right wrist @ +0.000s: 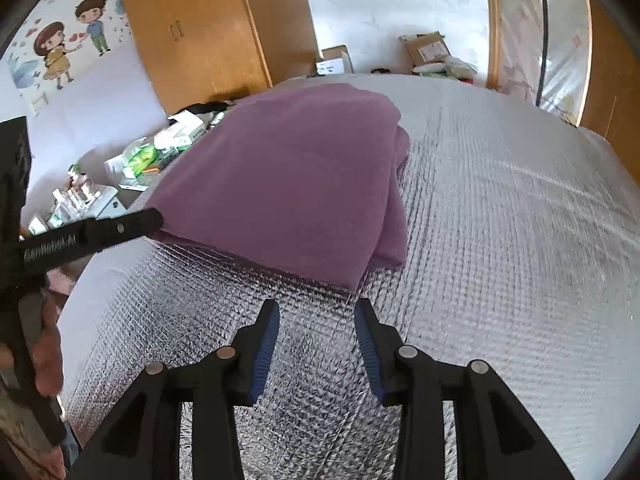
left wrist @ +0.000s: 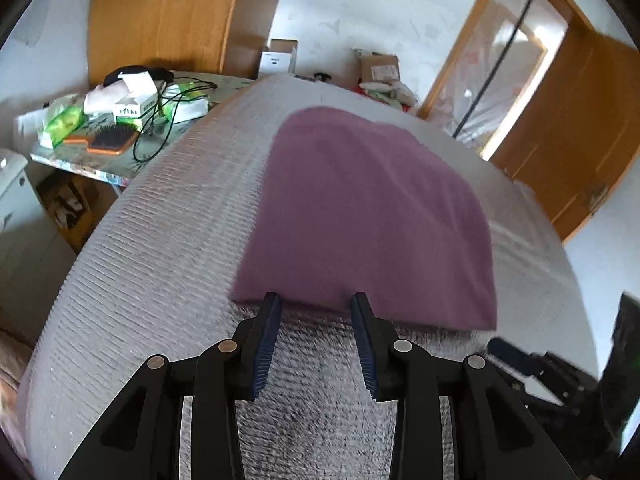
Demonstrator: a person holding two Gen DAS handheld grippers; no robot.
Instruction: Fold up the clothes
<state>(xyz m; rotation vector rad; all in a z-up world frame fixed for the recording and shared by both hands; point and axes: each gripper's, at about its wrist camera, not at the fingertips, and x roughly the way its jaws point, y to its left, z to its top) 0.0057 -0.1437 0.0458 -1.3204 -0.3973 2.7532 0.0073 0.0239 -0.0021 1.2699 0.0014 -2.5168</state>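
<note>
With the folded purple cloth (left wrist: 360, 216) lying flat on the silver mat (left wrist: 140, 280) at twelve o'clock of both tools, the left gripper (left wrist: 316, 300) and right gripper (right wrist: 316, 308), both wide and empty, should probably pinch its near edge evenly.

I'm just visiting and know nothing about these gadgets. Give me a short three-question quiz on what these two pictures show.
1. True or false: the purple cloth is clamped in the right gripper.
2. What does the cloth lie on: (a) bare wood, (b) a silver quilted mat, (c) a carpet?
3. Which gripper's tips are nearer the cloth's edge?

Key:
1. False; its jaws stand apart with only mat between them.
2. b.
3. The left gripper: its fingertips meet the cloth's near edge in the left view, jaws apart.
</note>
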